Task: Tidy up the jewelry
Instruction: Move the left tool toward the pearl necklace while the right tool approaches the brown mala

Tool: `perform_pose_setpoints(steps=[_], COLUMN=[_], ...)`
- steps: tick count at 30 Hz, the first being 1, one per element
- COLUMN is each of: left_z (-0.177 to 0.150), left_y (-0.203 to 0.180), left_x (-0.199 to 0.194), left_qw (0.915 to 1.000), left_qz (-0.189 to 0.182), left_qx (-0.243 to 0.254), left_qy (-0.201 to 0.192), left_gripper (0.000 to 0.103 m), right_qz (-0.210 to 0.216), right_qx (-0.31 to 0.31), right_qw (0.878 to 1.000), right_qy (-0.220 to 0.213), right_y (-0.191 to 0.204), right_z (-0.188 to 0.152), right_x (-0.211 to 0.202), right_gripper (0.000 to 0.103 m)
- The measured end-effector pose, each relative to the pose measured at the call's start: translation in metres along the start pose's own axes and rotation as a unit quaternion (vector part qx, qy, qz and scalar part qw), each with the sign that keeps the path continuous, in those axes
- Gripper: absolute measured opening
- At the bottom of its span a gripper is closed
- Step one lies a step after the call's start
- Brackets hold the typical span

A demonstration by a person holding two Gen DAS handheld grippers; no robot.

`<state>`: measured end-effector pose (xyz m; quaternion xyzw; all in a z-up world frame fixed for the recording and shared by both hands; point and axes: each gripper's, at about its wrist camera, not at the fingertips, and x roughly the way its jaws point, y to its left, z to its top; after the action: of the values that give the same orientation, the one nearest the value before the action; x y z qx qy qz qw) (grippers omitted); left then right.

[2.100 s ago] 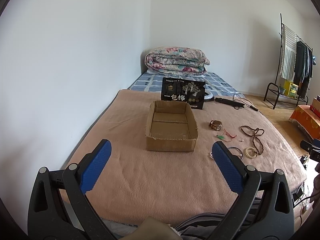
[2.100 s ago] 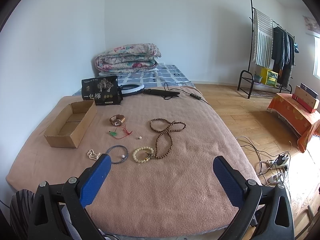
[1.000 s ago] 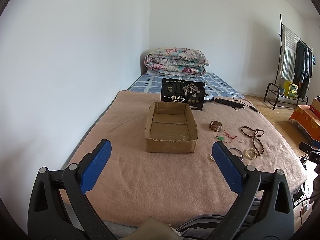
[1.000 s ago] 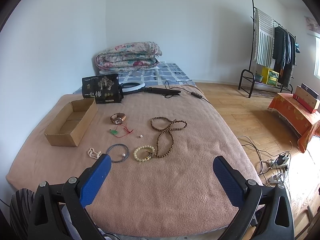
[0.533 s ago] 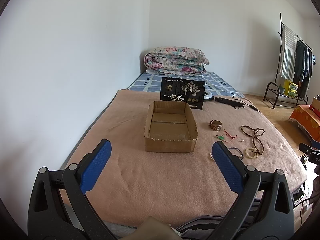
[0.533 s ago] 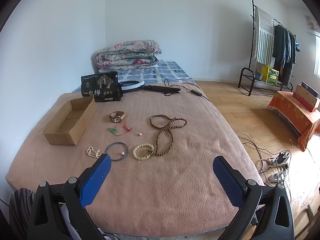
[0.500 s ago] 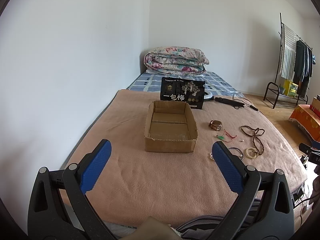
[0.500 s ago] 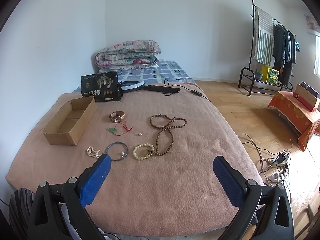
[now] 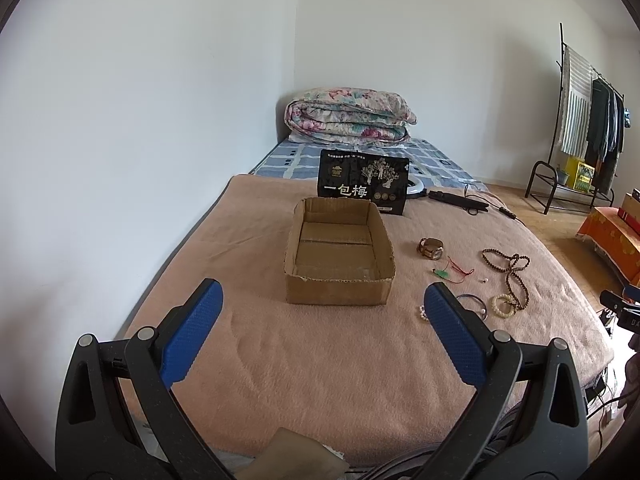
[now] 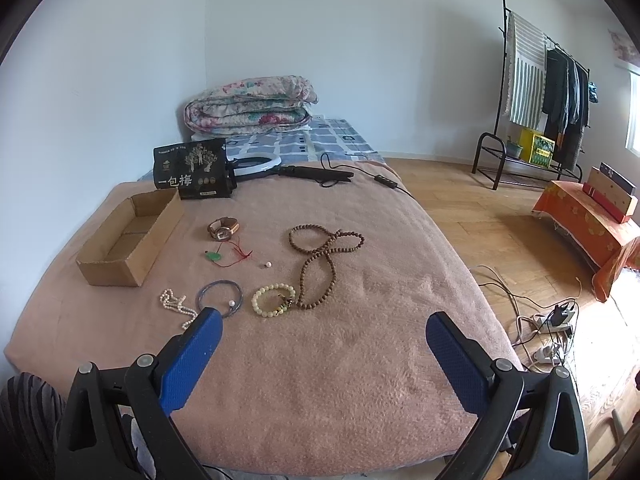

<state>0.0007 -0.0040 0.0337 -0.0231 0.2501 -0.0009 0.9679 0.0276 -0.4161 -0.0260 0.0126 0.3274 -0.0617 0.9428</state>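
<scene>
Blanket (image 10: pixel 320 380) bare at near edge under my right claw (image 10: pixel 322 344), spread wide, holding nothing; left claw (image 9: pixel 322 320) likewise, facing cardboard box (image 9: pixel 340 256); bead bracelet (image 10: pixel 274 300) beyond.

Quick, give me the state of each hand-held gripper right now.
Left hand-held gripper: open, holding nothing, facing the cardboard box.
Right hand-held gripper: open, holding nothing, above the blanket.
</scene>
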Motion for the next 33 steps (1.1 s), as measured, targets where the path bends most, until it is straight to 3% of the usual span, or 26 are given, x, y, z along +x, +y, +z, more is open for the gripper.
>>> perform_pose_setpoints(steps=[7,20,25,28,33], left_z=[-0.002,0.0,-0.006,-0.013,-0.026], left_y=[-0.007,-0.032,-0.05,-0.06,-0.081], left_x=[0.021,0.065,0.086,0.1,0.127], left_qw=[0.9998,0.9945,0.9898,0.9855,0.9781], left_qz=[-0.018,-0.093,-0.116,-0.135,-0.157], left_qx=[0.01,0.033,0.064,0.077,0.095], left_qy=[0.006,0.037,0.052,0.067,0.098], left_gripper=[0.102,0.102,0.097,0.093,0.086], right_qz=[-0.008,-0.015,0.012,0.034,0.056], right_qx=[-0.001,0.016,0.019,0.021,0.021], right_qw=[1.0,1.0,1.0,0.999,0.997], right_qy=[-0.002,0.016,0.017,0.031,0.053], right_y=[-0.017,-0.042,-0.046,-0.046,-0.045], right_z=[0.001,0.001,0.003,0.006,0.008], right_x=[0.001,0.021,0.042,0.059,0.086], right_gripper=[0.103,0.103,0.101,0.095,0.095])
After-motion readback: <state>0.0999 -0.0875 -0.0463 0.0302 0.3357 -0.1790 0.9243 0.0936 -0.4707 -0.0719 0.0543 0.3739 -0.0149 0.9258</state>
